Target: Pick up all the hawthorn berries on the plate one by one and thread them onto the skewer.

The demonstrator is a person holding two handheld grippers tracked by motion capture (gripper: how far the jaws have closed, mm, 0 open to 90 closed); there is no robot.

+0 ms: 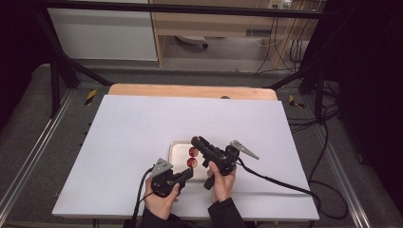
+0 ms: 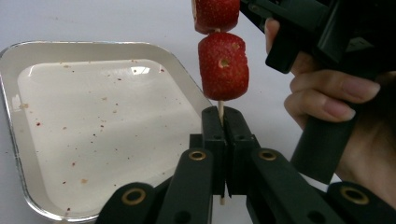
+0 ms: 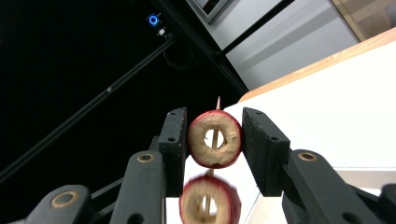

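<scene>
A thin wooden skewer (image 2: 221,108) stands upright over the metal tray (image 2: 14,116), with two red cored fruit pieces threaded on it. My left gripper (image 2: 225,114) is shut on the skewer's bare lower end, just under the lower piece (image 2: 223,65). The upper piece (image 3: 215,138) sits between the pads of my right gripper (image 3: 215,122), which press on both its sides. The skewer's tip (image 3: 218,102) pokes out above it. In the high view, the left gripper (image 1: 189,173) and right gripper (image 1: 197,141) meet at the fruit (image 1: 192,157) by the tray's right edge.
The small tray (image 1: 177,153) lies near the front middle of a white board (image 1: 142,128) and holds only red specks and crumbs. A wooden table edge (image 1: 190,90) runs behind the board. Black frame bars and cables surround the table.
</scene>
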